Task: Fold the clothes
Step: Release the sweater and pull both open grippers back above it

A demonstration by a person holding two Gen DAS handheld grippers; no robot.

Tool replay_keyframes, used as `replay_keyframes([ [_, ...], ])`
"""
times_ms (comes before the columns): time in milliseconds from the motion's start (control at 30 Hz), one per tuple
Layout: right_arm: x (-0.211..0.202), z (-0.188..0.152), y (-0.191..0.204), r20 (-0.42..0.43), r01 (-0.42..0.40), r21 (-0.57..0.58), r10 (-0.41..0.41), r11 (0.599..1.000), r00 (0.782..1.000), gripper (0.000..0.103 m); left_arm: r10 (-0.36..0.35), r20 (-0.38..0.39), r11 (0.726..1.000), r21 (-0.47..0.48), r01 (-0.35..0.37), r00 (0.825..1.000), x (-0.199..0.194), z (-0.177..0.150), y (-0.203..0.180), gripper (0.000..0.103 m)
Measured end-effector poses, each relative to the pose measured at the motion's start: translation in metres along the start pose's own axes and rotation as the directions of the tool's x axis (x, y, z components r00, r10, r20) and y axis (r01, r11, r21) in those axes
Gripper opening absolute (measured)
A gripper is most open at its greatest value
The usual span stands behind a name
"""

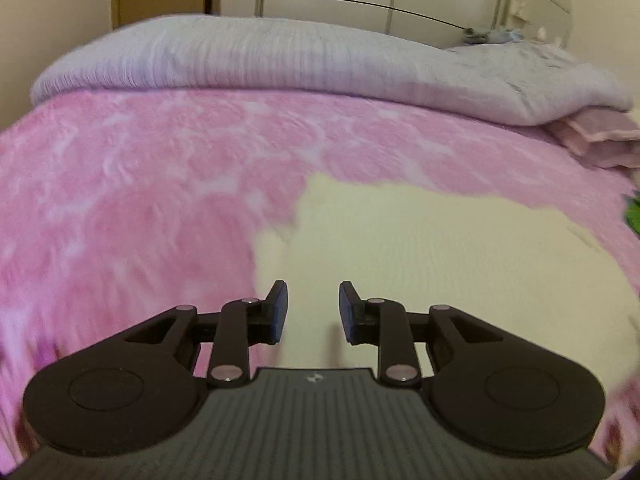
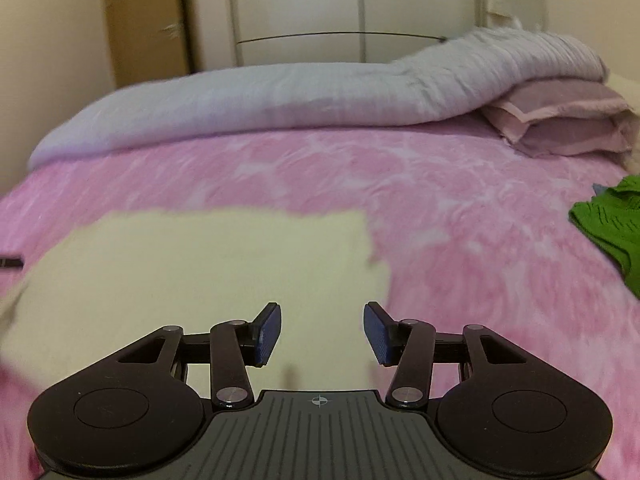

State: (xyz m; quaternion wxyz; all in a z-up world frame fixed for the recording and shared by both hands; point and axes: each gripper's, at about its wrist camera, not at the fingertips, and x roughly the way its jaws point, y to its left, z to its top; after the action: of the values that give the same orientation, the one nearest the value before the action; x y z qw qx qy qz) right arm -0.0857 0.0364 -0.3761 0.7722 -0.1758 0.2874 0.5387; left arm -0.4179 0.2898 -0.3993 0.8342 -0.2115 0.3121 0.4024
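The left gripper (image 1: 313,308) and right gripper (image 2: 322,332), both released, hover over the pale yellow garment (image 2: 208,272), spread flat on the bed (image 2: 460,220), probably for easy folding.

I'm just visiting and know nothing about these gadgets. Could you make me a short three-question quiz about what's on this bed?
1. True or false: the left gripper is clamped on the pale yellow garment.
2. What colour is the knitted garment lying to the right?
3. Which lies at the far side of the pink blanket: A) grey duvet, B) a suitcase, C) a laptop?

Key: 1 false, both it and the right gripper are open; 2 green; 3 A.
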Motion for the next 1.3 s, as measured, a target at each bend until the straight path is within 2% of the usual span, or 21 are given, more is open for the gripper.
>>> replay_keyframes([
  [33, 0.003, -0.011, 0.003, -0.015, 0.012, -0.002, -0.012, 1.0, 1.0, 0.05, 0.015, -0.032, 1.0, -0.005, -0.016, 0.999, 0.003, -0.011, 0.0, 0.025],
  [133, 0.015, -0.034, 0.009, -0.058, 0.05, 0.002, -0.049, 0.999, 0.997, 0.05, 0.061, -0.048, 0.998, -0.023, -0.062, 0.997, -0.013, -0.013, -0.009, 0.024],
  [267, -0.001, -0.018, 0.024, -0.099, 0.108, -0.005, -0.108, 0.994, 0.989, 0.05, 0.121, -0.056, 0.991, -0.044, -0.124, 0.991, -0.04, -0.012, -0.021, 0.026],
  [333, -0.019, -0.015, 0.031, -0.094, 0.114, 0.029, -0.111, 0.993, 0.989, 0.05, 0.142, -0.062, 0.989, -0.041, -0.145, 0.988, -0.061, -0.018, -0.032, 0.033],
  [567, -0.062, -0.043, 0.041, -0.192, 0.086, 0.181, -0.051, 0.98, 0.98, 0.05, 0.167, -0.135, 0.985, -0.015, -0.17, 0.977, -0.119, -0.058, -0.07, 0.034],
  [667, -0.087, -0.05, 0.048, -0.194, 0.082, 0.19, -0.045, 0.978, 0.98, 0.05, 0.169, -0.119, 0.985, -0.005, -0.171, 0.978, -0.145, -0.068, -0.081, 0.035],
  [833, -0.133, -0.055, 0.062, -0.144, 0.08, 0.171, -0.056, 0.982, 0.988, 0.05, 0.205, -0.048, 0.979, 0.032, -0.204, 0.978, -0.189, -0.078, -0.098, 0.043],
  [1000, -0.167, -0.062, 0.074, -0.112, 0.071, 0.164, -0.053, 0.984, 0.992, 0.051, 0.205, -0.013, 0.978, 0.045, -0.204, 0.979, -0.223, -0.092, -0.107, 0.044],
  [1300, -0.185, -0.072, 0.086, -0.111, 0.055, 0.183, -0.035, 0.982, 0.993, 0.051, 0.193, 0.005, 0.979, 0.063, -0.193, 0.981, -0.249, -0.11, -0.112, 0.045],
])
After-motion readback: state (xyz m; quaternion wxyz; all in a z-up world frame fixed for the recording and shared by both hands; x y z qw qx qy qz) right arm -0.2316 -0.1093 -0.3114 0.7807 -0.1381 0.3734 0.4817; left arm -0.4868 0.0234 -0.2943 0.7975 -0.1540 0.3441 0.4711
